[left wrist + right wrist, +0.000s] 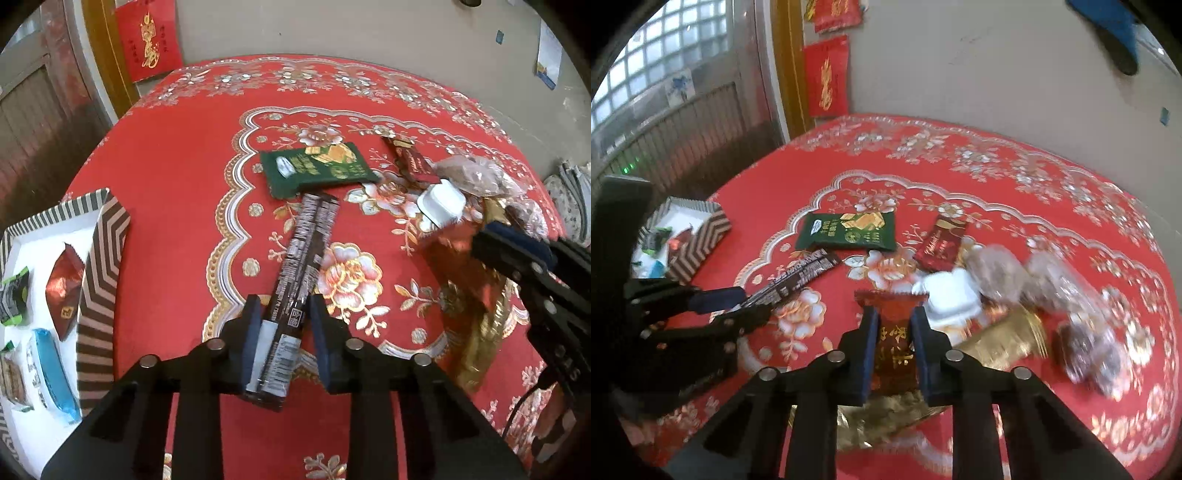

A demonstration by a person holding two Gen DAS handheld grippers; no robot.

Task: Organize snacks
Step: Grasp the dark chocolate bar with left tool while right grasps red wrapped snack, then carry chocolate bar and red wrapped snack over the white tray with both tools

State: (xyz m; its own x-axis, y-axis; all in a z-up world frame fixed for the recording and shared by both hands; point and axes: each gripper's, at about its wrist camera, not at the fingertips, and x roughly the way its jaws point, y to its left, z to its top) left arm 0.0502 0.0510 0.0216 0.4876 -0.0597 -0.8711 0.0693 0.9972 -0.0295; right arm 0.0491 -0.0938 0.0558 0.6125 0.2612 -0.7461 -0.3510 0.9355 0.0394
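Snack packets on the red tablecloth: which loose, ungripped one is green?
The flat green packet with yellow crackers printed on it, lying beyond the long dark bar. The packet beside it is dark red, and the others are clear, white or gold.

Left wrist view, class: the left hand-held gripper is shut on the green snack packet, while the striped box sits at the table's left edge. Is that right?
Not quite. In the left wrist view the left hand-held gripper is shut on the long dark snack bar; the green snack packet lies free beyond it. The striped box is indeed at the left edge.
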